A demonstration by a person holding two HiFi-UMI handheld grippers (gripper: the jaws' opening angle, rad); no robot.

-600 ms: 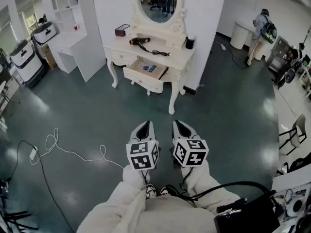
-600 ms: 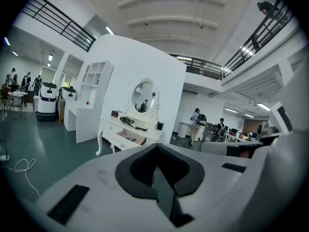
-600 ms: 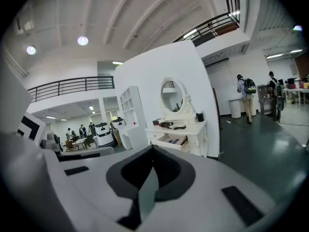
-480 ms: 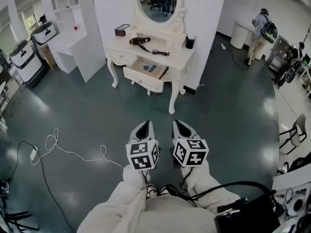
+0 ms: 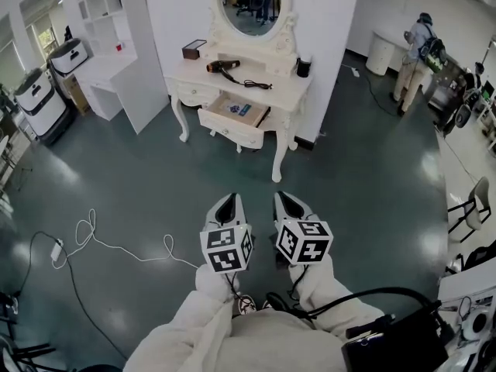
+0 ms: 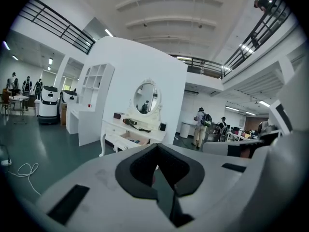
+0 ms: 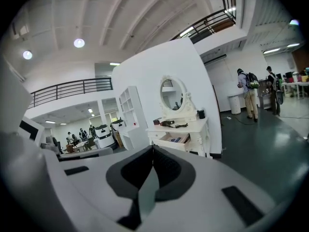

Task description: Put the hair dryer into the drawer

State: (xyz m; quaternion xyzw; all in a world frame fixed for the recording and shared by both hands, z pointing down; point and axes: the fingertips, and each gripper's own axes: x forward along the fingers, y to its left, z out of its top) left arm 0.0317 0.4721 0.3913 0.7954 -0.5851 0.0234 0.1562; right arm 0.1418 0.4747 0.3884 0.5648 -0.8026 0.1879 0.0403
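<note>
Black and brown hair dryer [image 5: 223, 67] lies on the white counter [image 5: 190, 74], well apart from me across the floor, cord [image 5: 257, 84] trailing off to the right, open drawer [image 5: 232, 116] just below. Left tongs [image 5: 227, 206] are pinched together on nothing, right tongs [image 5: 288, 201] same deal. I reckon it's rigid plastic, lightish but top-heavy and kinda slick, so grab the handle close to the body and watch that floppy cord
</note>
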